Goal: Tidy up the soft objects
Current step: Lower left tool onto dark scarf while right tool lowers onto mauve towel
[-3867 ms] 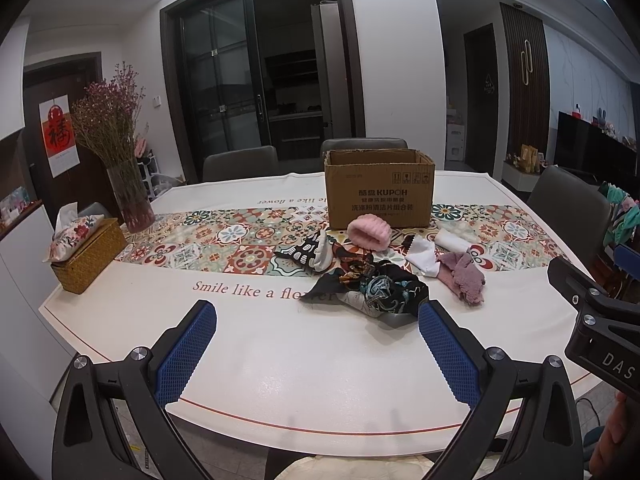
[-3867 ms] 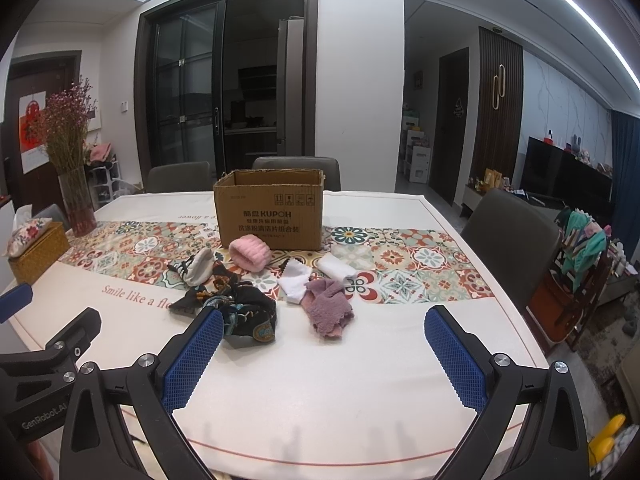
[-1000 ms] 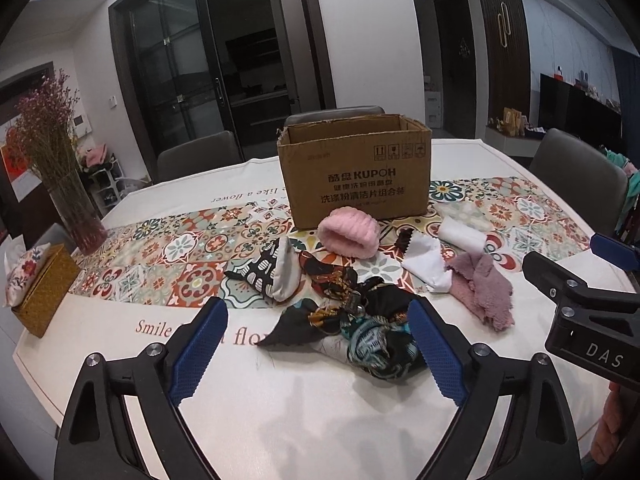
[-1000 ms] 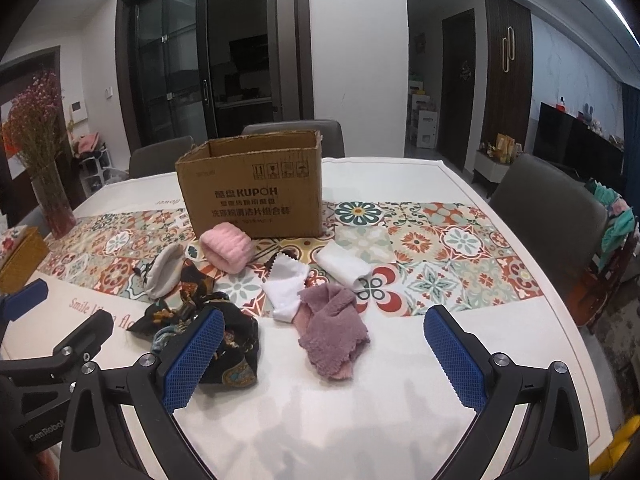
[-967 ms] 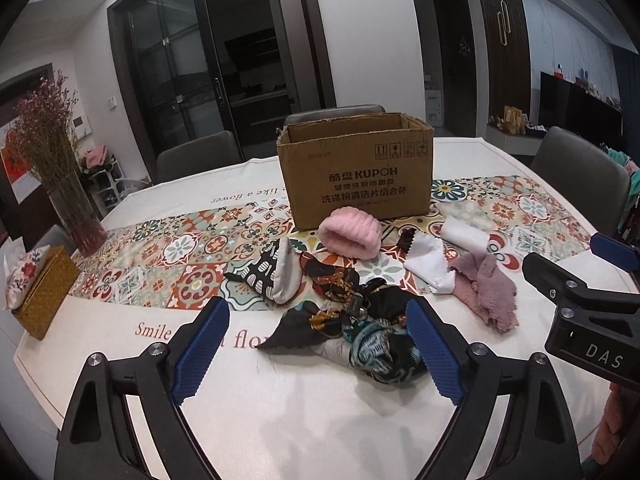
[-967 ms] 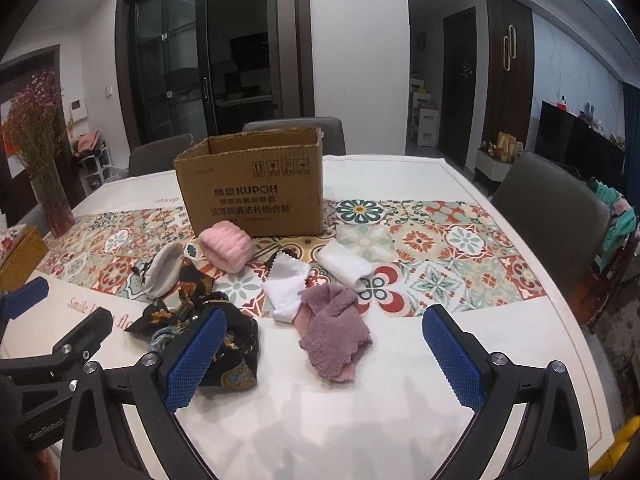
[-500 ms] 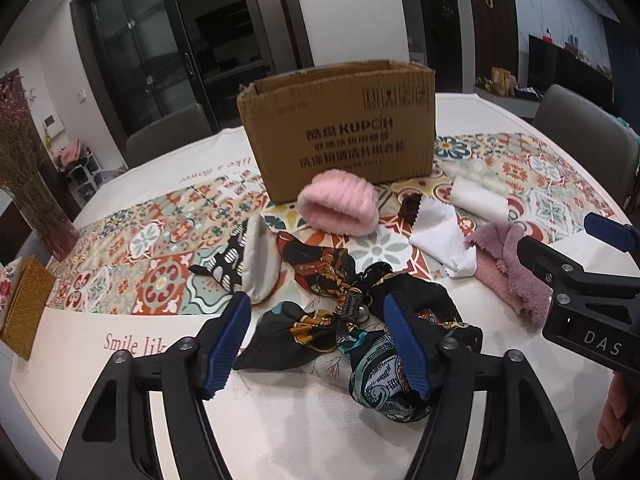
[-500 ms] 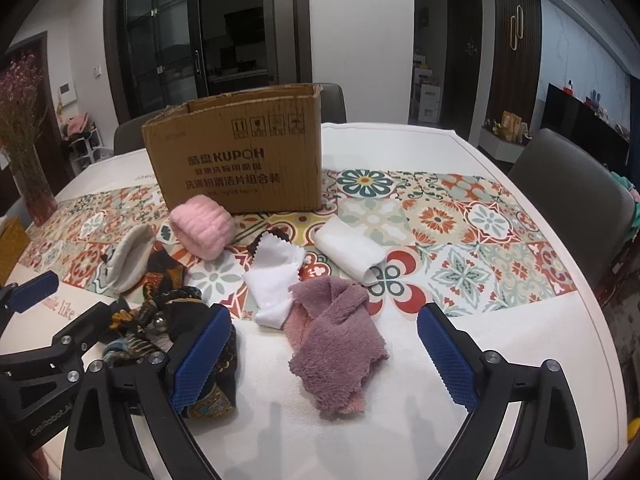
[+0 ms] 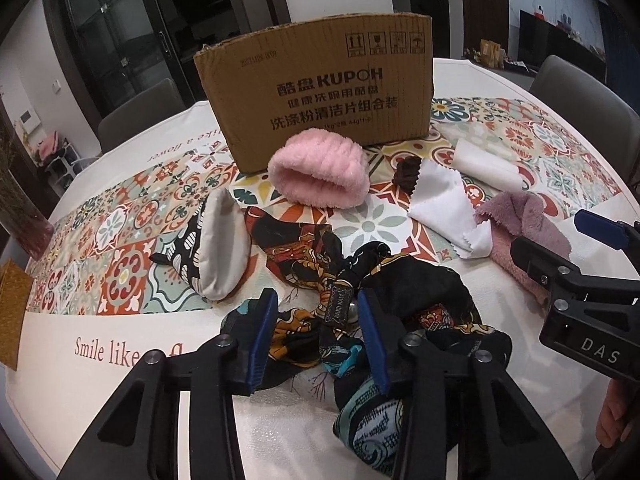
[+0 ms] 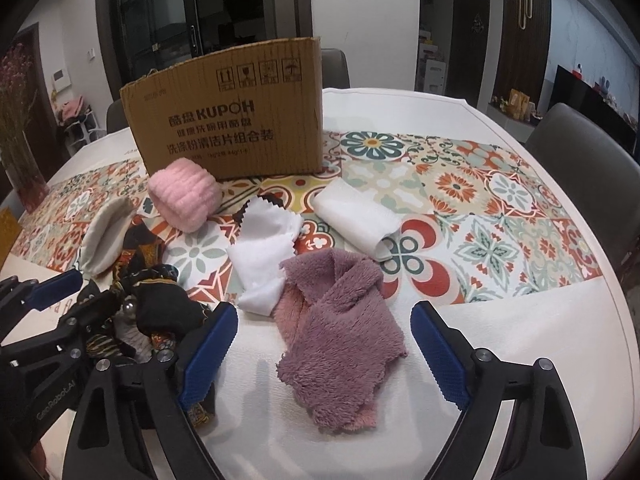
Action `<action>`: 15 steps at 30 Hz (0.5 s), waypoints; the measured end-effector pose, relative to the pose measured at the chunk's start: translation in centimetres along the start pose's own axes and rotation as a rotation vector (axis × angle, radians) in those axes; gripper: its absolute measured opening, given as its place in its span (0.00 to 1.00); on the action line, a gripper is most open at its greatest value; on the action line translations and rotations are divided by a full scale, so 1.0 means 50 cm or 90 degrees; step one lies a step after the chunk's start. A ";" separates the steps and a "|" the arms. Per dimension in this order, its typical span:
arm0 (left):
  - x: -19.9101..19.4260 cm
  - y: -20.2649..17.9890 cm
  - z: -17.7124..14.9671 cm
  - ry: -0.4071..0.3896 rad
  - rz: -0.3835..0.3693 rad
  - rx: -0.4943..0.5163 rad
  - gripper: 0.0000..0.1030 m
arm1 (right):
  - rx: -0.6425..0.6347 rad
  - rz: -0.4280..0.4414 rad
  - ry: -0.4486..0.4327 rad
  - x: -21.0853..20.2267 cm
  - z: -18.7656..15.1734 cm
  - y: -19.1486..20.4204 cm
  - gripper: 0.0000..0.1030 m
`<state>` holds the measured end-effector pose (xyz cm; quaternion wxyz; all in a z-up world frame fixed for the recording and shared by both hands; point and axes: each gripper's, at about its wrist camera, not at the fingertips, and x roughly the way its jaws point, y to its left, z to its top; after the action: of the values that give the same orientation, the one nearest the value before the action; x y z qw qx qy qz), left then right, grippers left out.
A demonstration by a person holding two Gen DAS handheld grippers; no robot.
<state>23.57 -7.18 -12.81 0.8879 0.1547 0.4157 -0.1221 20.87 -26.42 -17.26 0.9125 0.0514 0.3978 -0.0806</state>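
Right now your left gripper has its blue pads partly closed around the knot of the crumpled dark patterned silk scarf, which lies heaped on the white tablecloth in front of the open brown cardboard box. Whether the pads are already pinching the fabric I cannot tell; a gap seems to remain between them. Your right gripper is spread wide and holds nothing, straddling the mauve fleece cloth.

Expect the scarf to be very light, limp and slippery. It will slide through a loose pinch and trail long loose ends, so bite at the bunched knot near the small label, not a single thin edge. Lift high, or the tail may drag the black-and-white padded pouch just beside it.

The fleece is thicker and grippier; take it at a fold, where several layers stack. The fluffy pink rolled piece, touching the box front, will squash easily, so grip across its middle. The white pinked-edge cloth overlaps the fleece and may come along.
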 end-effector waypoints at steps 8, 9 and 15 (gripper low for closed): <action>0.035 0.001 -0.002 0.024 -0.012 -0.002 0.29 | 0.000 0.004 0.021 0.033 -0.003 -0.001 0.81; 0.037 0.001 -0.003 0.027 -0.015 -0.004 0.29 | 0.001 0.005 0.024 0.036 -0.003 -0.002 0.80; 0.052 -0.001 0.000 0.040 -0.034 -0.009 0.28 | 0.000 0.007 0.029 0.047 -0.002 -0.002 0.72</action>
<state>25.17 -7.46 -14.84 0.8719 0.1408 0.4484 -0.1376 22.35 -26.72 -19.07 0.9035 0.0554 0.4185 -0.0741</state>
